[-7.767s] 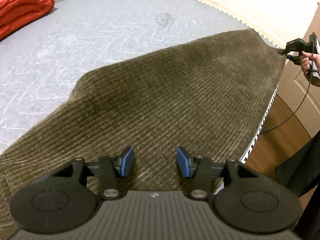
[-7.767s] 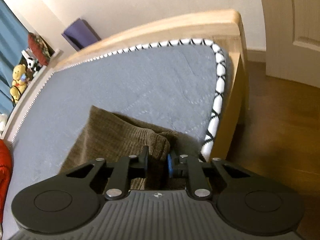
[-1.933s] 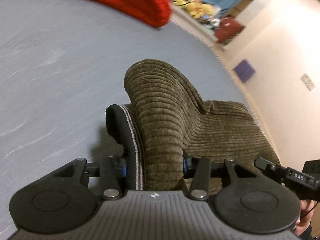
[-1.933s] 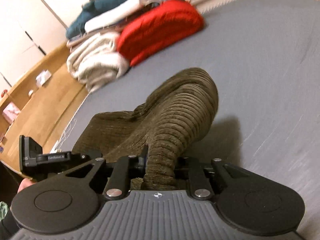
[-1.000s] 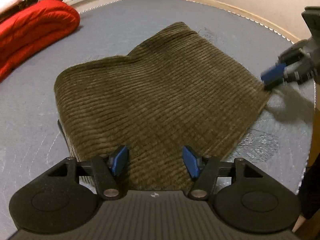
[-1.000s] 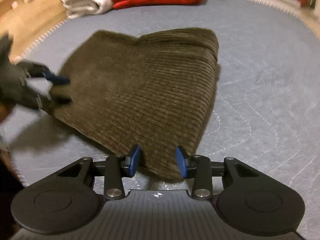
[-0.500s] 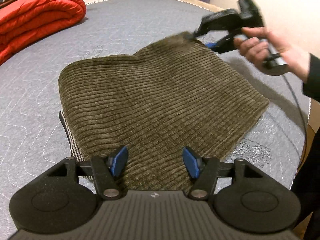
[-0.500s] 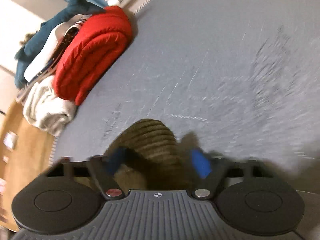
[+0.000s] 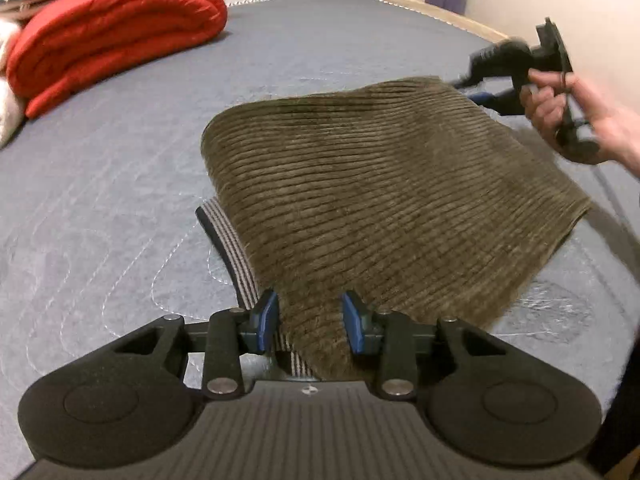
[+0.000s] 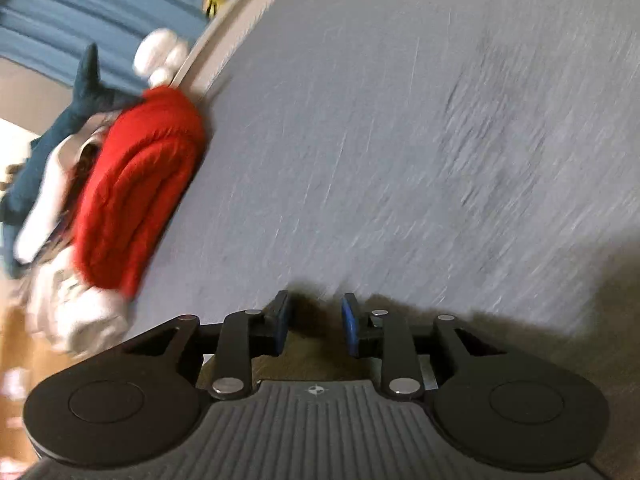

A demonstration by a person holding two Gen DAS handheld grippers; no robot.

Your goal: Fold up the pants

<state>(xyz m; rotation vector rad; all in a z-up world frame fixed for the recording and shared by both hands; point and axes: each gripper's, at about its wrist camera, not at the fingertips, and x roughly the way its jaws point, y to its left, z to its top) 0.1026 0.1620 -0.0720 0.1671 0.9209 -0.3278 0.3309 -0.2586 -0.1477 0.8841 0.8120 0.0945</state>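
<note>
Pants lay on mattress, folded into squat brown corduroy pad, waistband edge nearest camera. Left gripper at near corner, jaws closing, fabric between blue pads (contact not certain). Right gripper at far corner, jaws closing, cloth between, grip unclear through blur. Grippers sat on opposite corners; next fold likely ran across that line.

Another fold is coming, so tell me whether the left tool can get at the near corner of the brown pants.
Probably yes. The near corner of the brown pants already lies between the closing jaws of the left tool, with nothing over it; only the striped waistband sits alongside.
</note>
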